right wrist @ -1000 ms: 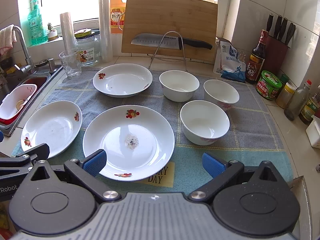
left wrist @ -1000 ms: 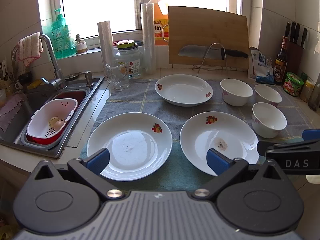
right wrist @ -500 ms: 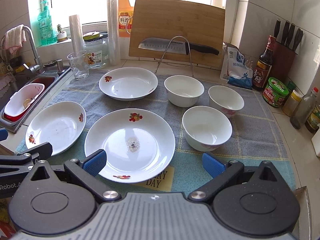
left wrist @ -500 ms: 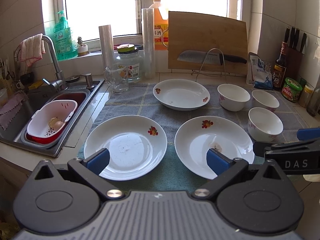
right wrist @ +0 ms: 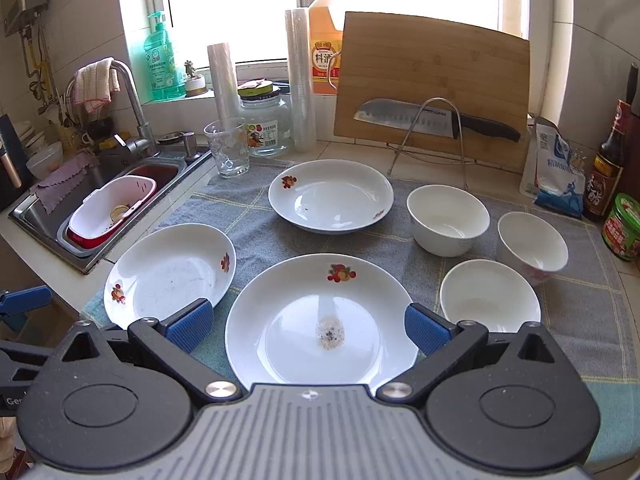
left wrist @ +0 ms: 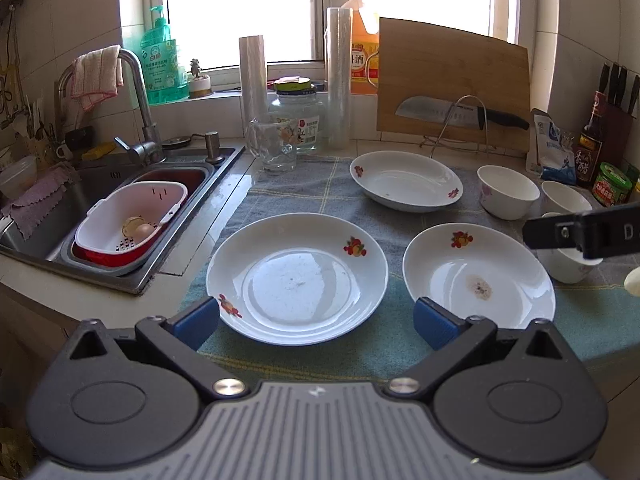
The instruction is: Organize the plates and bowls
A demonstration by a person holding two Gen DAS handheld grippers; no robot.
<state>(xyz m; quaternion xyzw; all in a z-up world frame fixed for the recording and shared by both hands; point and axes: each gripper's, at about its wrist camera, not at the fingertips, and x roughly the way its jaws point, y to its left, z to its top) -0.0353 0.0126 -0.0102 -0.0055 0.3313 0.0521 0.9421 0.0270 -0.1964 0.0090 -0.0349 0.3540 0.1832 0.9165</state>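
Three white flowered plates lie on a grey-green cloth: a left plate (left wrist: 296, 276) (right wrist: 170, 274), a middle plate (left wrist: 478, 276) (right wrist: 322, 320) with a brown stain, and a far plate (left wrist: 406, 180) (right wrist: 330, 196). Three white bowls stand to the right: a far bowl (right wrist: 448, 218) (left wrist: 508, 192), a right bowl (right wrist: 532, 246), and a near bowl (right wrist: 490, 298). My left gripper (left wrist: 316, 320) is open and empty, just before the left plate's near rim. My right gripper (right wrist: 308, 326) is open and empty, its fingers either side of the middle plate's near half.
A sink (left wrist: 100, 184) with a white and red strainer basket (left wrist: 128, 228) lies left. A glass (right wrist: 228, 148), a jar (right wrist: 264, 124), a cutting board (right wrist: 432, 84) with a knife (right wrist: 432, 120) on a wire rack, and bottles and jars (right wrist: 608, 168) line the back and right.
Both grippers have moved forward toward the plates, the left one shifting left to face the left plate. Both stay open and empty. The plates and bowls have not moved.
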